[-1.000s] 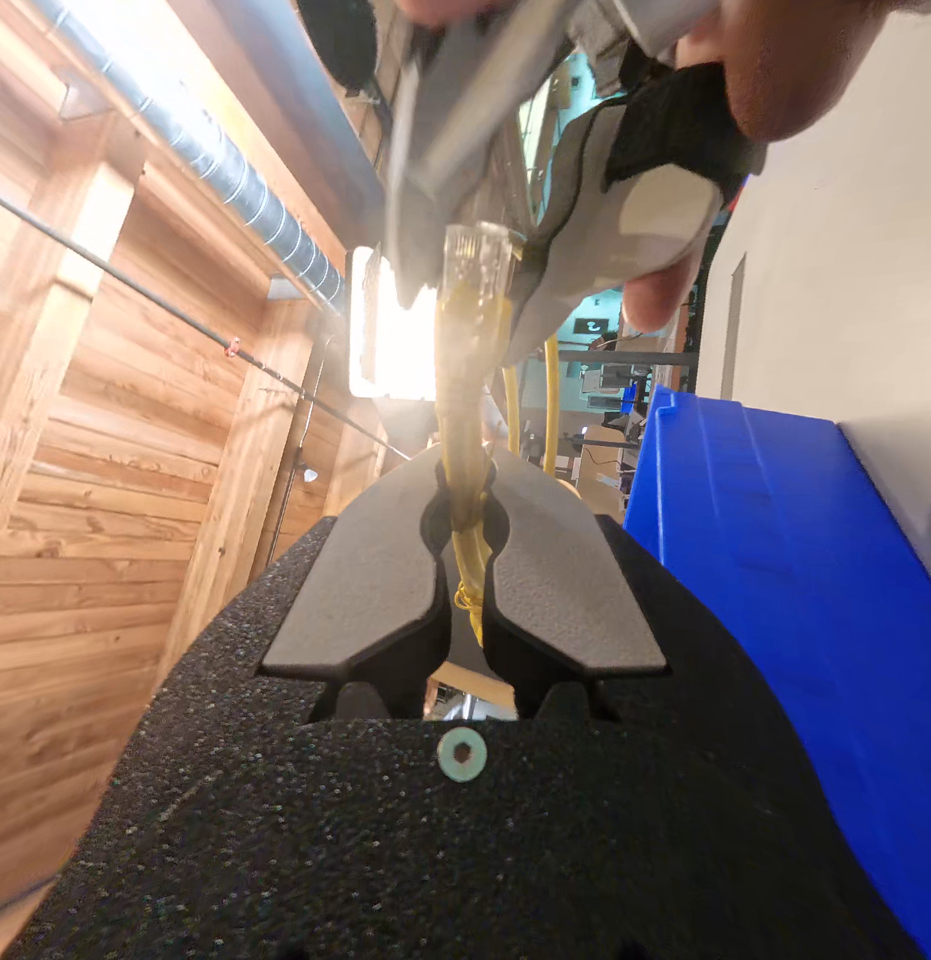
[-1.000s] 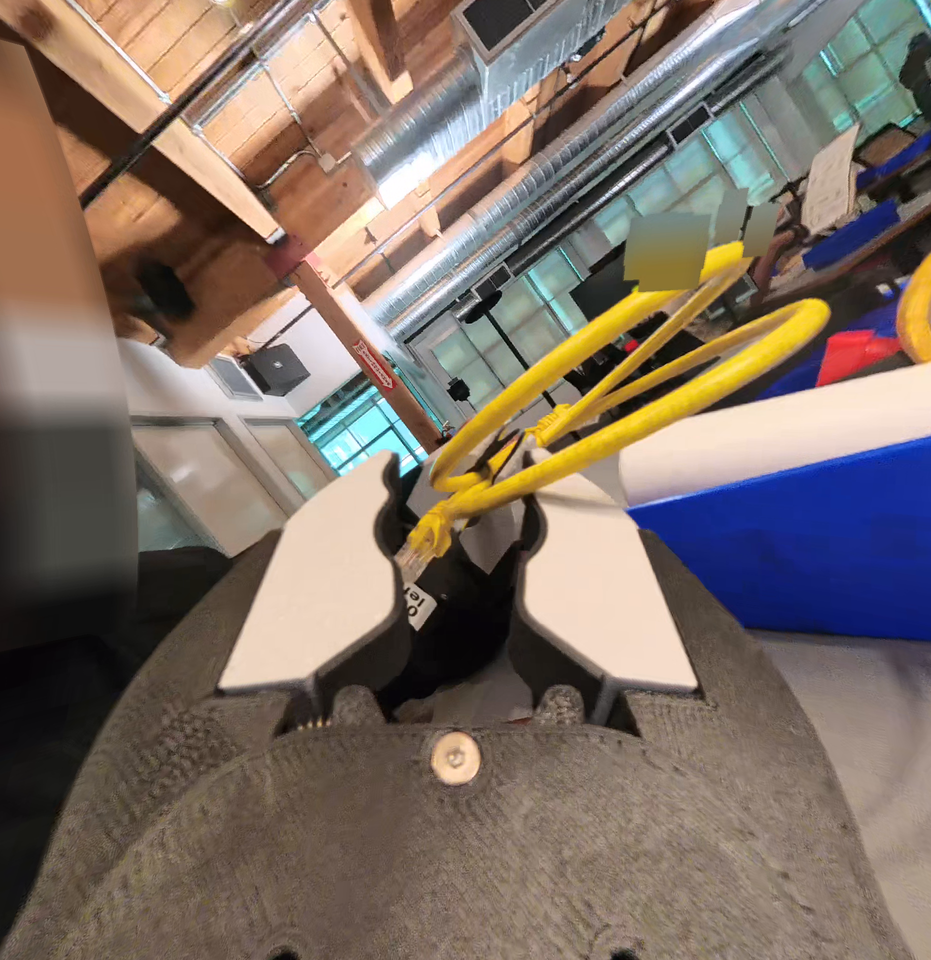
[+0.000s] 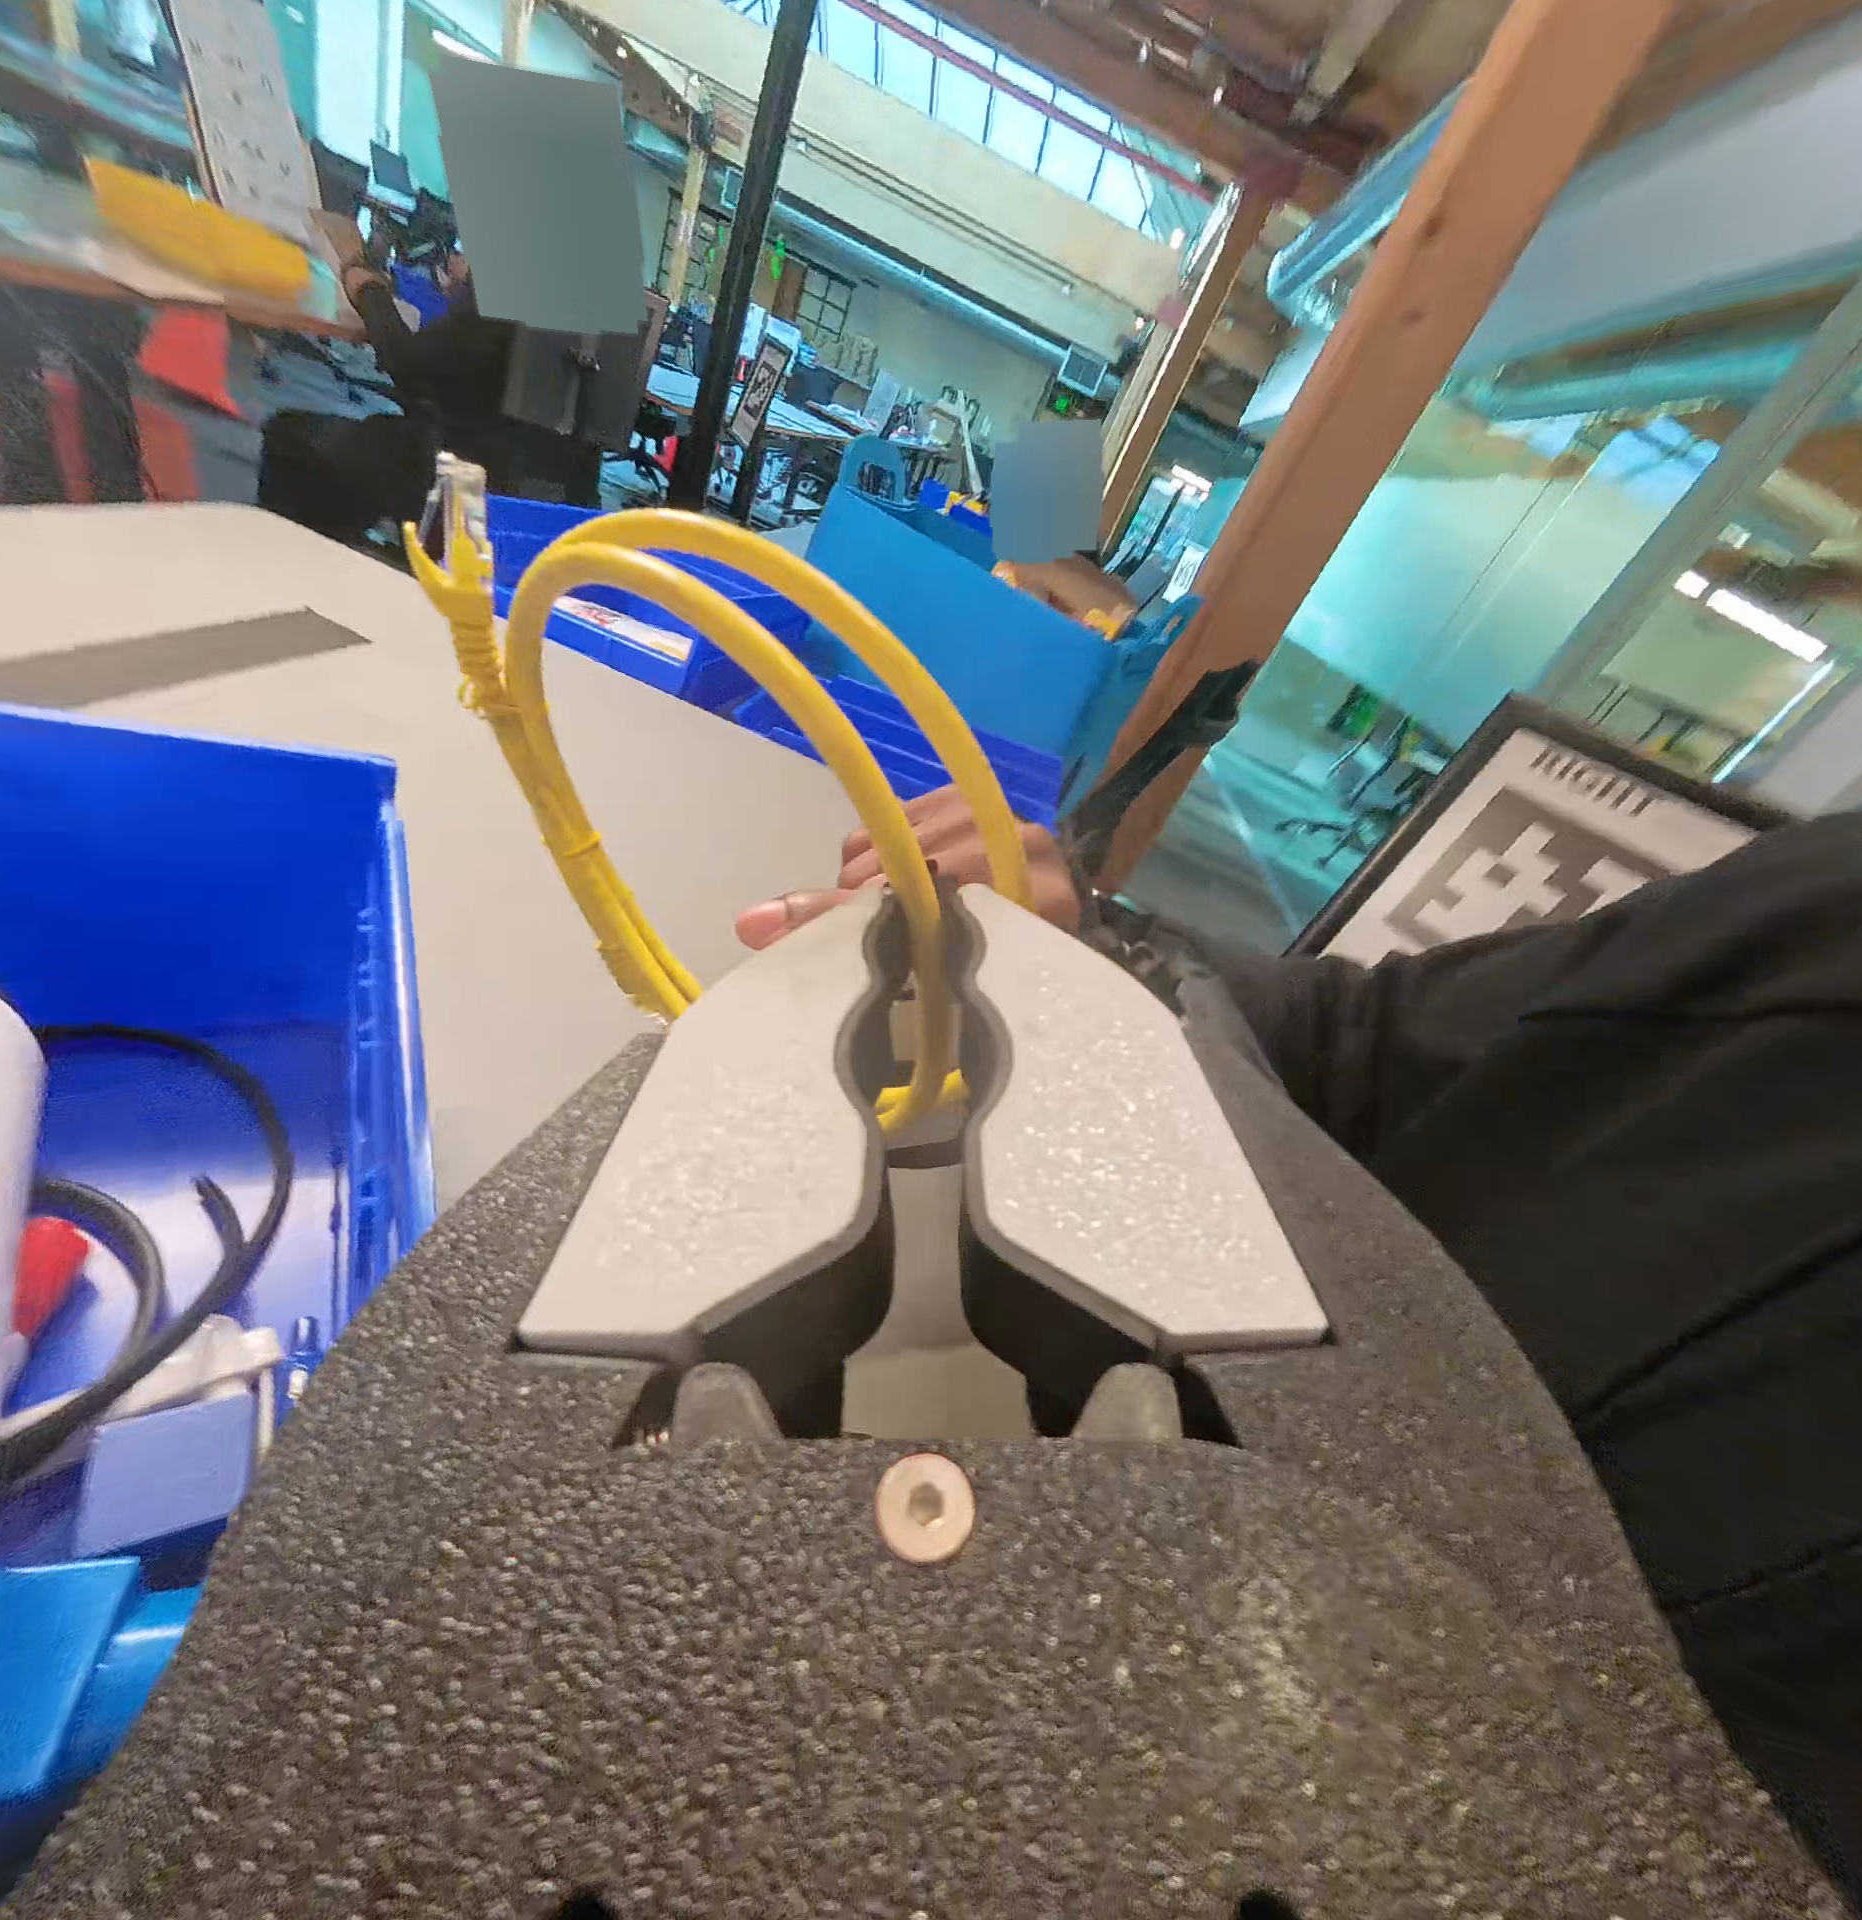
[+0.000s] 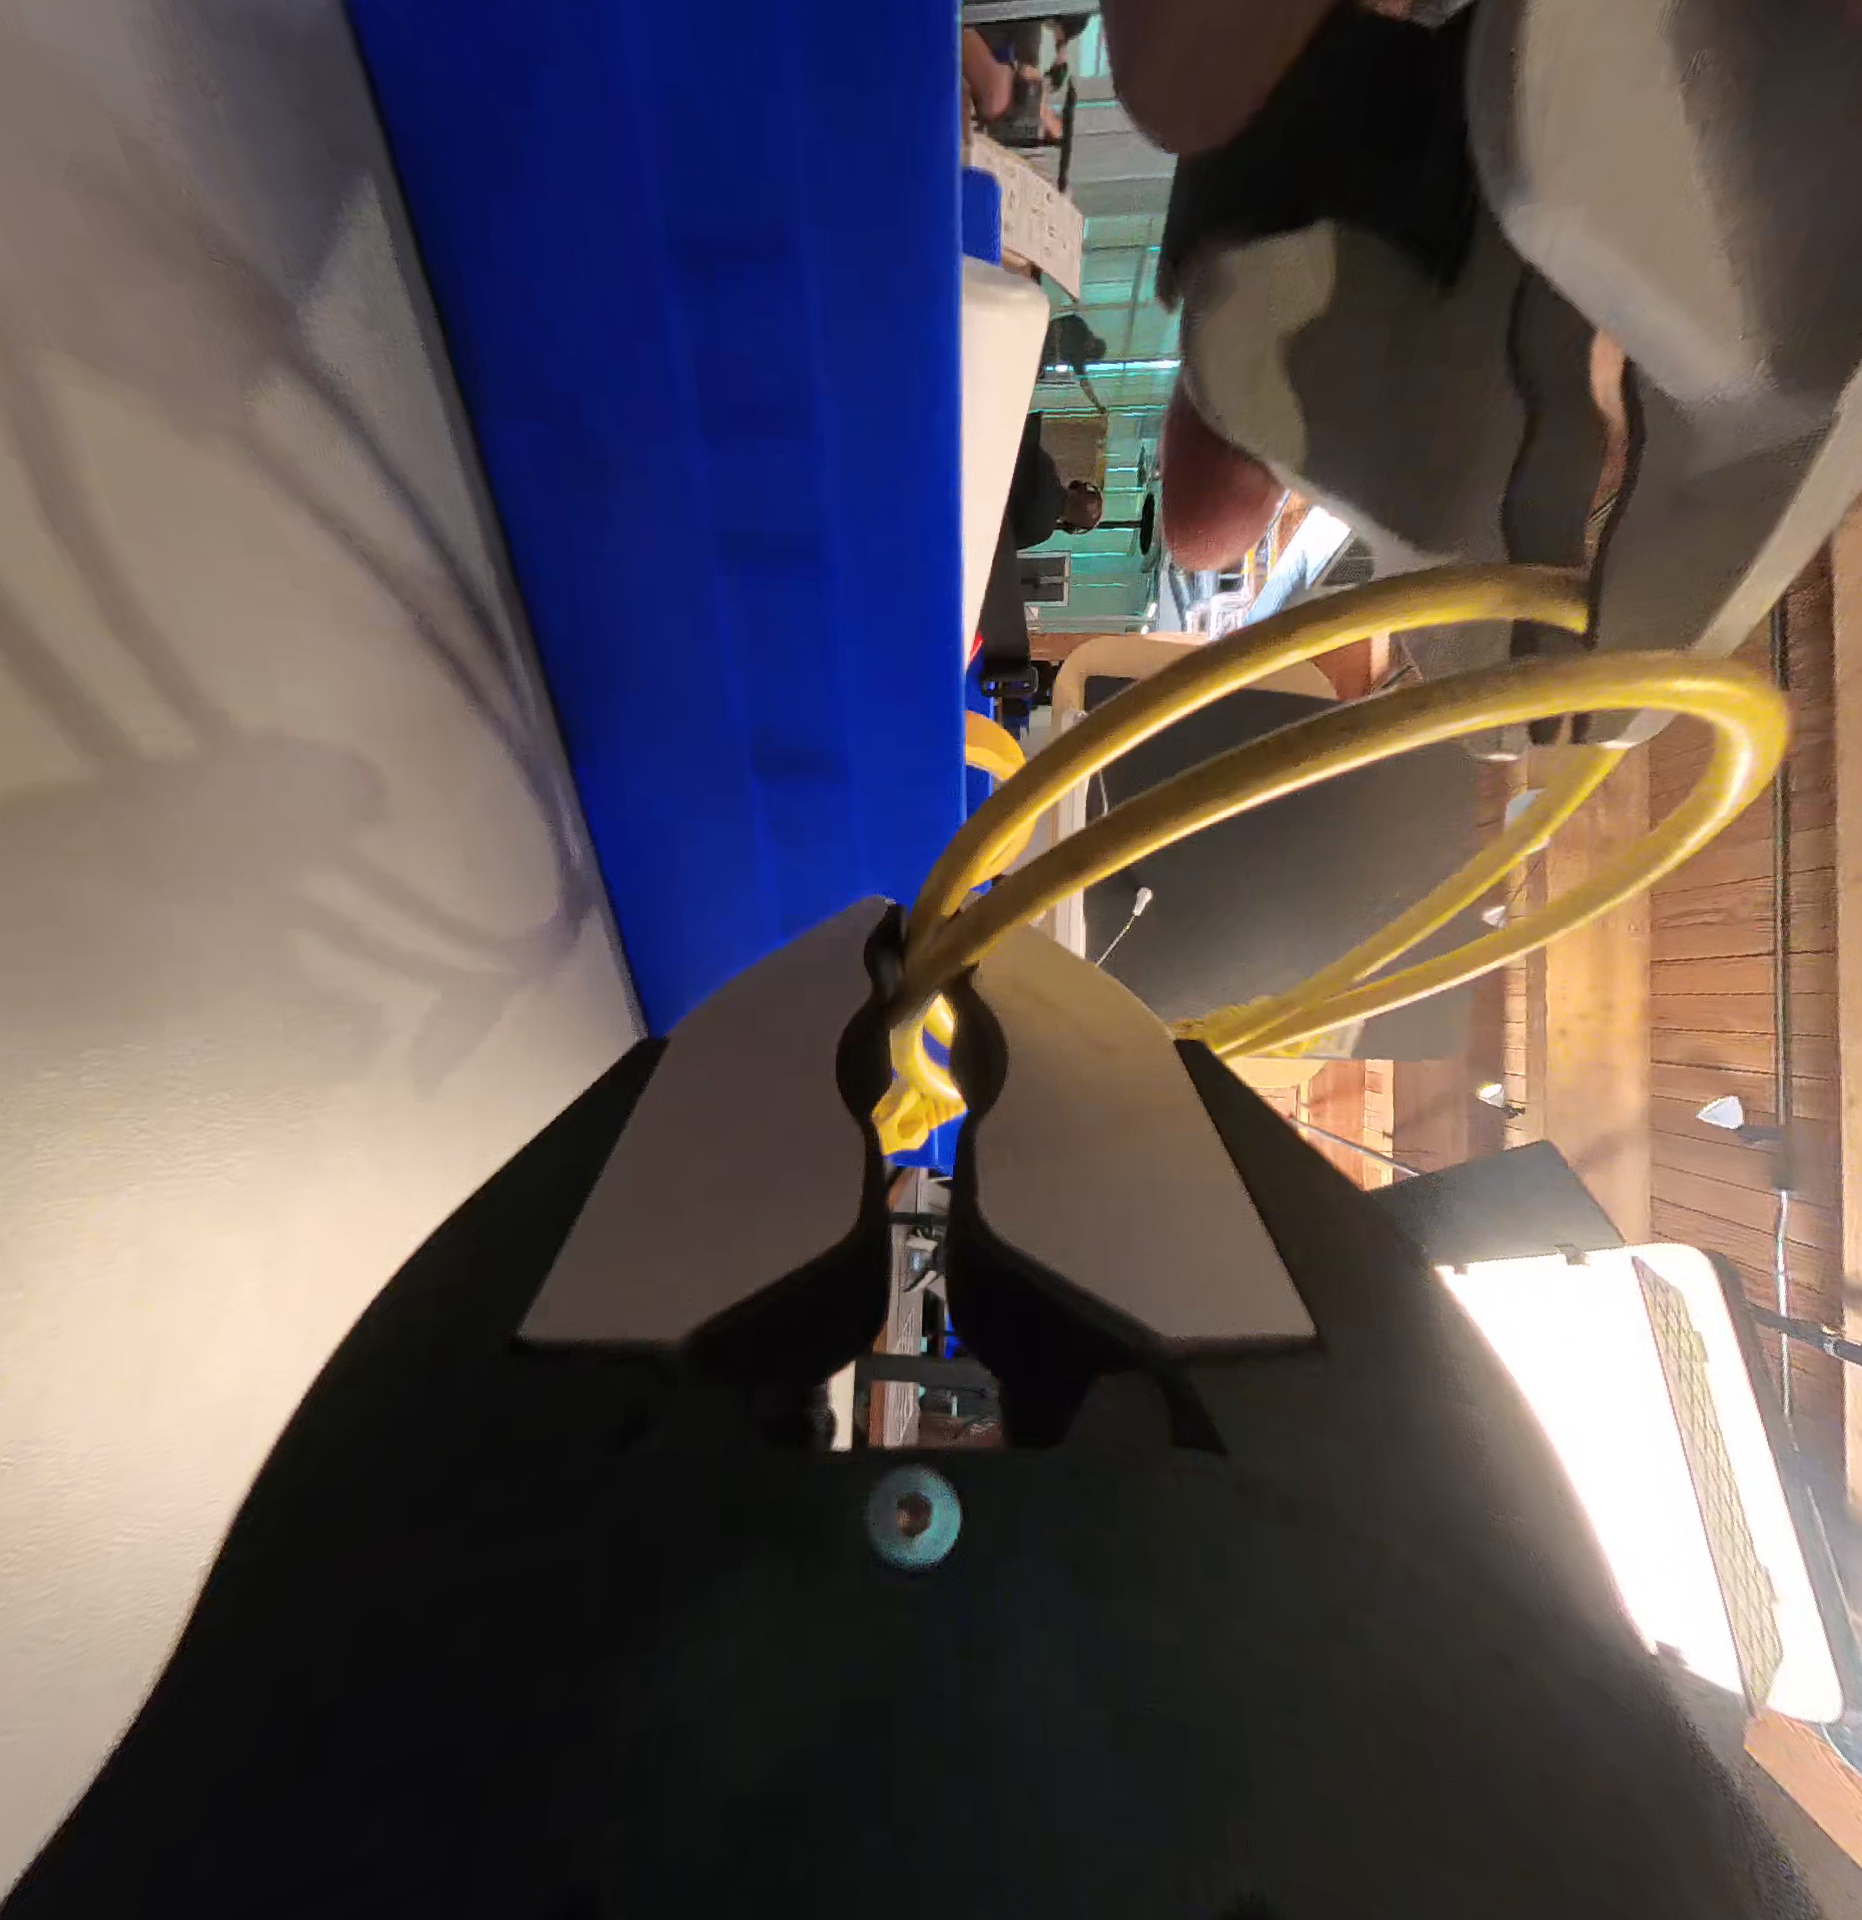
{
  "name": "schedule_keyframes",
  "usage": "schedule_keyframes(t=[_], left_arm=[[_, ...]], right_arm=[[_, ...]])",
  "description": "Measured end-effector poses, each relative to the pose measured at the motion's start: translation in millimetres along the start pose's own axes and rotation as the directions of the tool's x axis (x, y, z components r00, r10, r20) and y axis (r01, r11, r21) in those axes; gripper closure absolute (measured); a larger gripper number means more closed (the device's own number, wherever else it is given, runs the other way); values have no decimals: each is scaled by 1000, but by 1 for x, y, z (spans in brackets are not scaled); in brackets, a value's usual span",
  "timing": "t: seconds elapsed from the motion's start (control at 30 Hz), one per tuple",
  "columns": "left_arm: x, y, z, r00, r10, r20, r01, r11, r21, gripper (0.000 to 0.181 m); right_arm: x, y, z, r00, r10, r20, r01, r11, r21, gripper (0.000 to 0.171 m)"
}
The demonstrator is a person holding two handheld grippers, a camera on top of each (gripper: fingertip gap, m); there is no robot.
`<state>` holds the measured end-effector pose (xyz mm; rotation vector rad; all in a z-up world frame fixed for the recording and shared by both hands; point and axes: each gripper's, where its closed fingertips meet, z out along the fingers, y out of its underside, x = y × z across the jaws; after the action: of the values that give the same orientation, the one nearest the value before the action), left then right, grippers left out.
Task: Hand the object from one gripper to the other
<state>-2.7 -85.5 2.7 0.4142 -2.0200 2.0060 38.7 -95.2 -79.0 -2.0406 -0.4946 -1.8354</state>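
Your cable point(image 3: 802, 665) is bright yellow all along its loops, with a clear, see-through plug point(image 3: 459, 499) at its tip. Your left gripper point(image 3: 922, 935) has pale grey speckled fingers point(image 3: 740, 1153) over a charcoal, grainy body. Beside you the bin point(image 3: 189, 883) is saturated blue, with black cords point(image 3: 231, 1174) and a spot of red inside. The table point(image 3: 678, 821) reads flat light grey. Your sleeve point(image 3: 1633, 1195) is black. In the right wrist view, your right gripper point(image 4: 922, 940) looks near black in shadow, and the boards point(image 4: 1716, 966) are warm reddish brown.
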Motion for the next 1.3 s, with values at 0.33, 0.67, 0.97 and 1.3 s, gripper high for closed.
schedule_keyframes(t=[0.33,0.67,0.97,1.3], left_arm=[[13,0,-2,993,-44,-111,45,999,4,157],[14,-11,-6,930,354,99,-360,932,49,175],[28,32,9,693,719,42,-705,689,-170,175],[53,103,24,586,766,-265,-809,536,-241,175]], right_arm=[[-3,2,-1,999,-20,-25,20,1000,3,166],[12,0,-18,887,447,114,-461,870,174,145],[53,35,-33,471,846,251,-879,423,222,135],[69,30,-45,680,732,31,-696,633,338,161]])
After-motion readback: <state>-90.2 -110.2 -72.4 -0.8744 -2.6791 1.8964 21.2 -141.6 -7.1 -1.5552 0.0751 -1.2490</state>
